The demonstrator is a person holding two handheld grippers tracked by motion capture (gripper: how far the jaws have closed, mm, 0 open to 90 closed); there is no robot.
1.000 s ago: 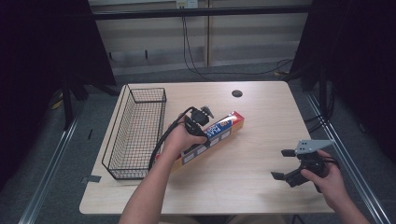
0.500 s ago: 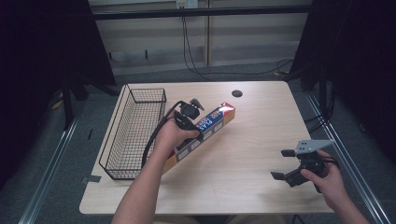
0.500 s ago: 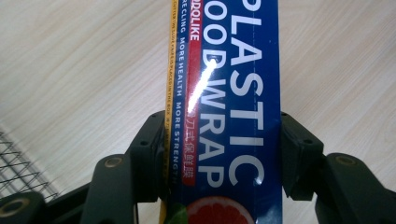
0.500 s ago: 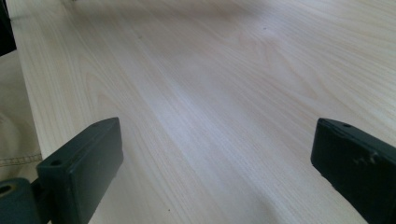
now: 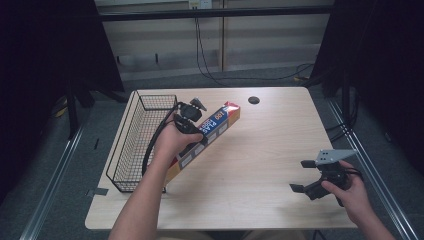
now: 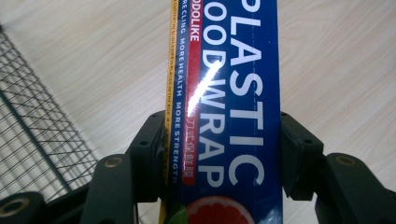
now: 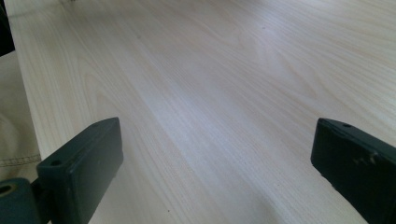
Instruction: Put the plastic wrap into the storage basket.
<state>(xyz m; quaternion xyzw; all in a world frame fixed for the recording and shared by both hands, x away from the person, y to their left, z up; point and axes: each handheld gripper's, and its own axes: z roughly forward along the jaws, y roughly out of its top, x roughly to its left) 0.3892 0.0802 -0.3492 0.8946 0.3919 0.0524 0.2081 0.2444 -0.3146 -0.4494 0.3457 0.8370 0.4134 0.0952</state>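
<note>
A long blue plastic food wrap box [image 5: 216,127] with a red end hangs above the wooden table [image 5: 270,135], lying diagonally with its near end low. My left gripper [image 5: 196,131] is shut on its middle. In the left gripper view both black jaws press the sides of the box [image 6: 229,116], whose white lettering faces the camera. My right gripper [image 5: 302,176] rests low at the table's front right, held by a hand, jaws wide apart. In the right gripper view my right gripper [image 7: 215,172] has only bare wood between its jaws.
A black wire basket [image 5: 131,145] stands along the table's left side, just left of the held box. A round cable hole [image 5: 253,100] sits near the far edge. A black cable [image 5: 152,150] trails from the left gripper.
My left gripper has carried the box up and leftward, toward the basket. The right gripper has stayed where it was.
</note>
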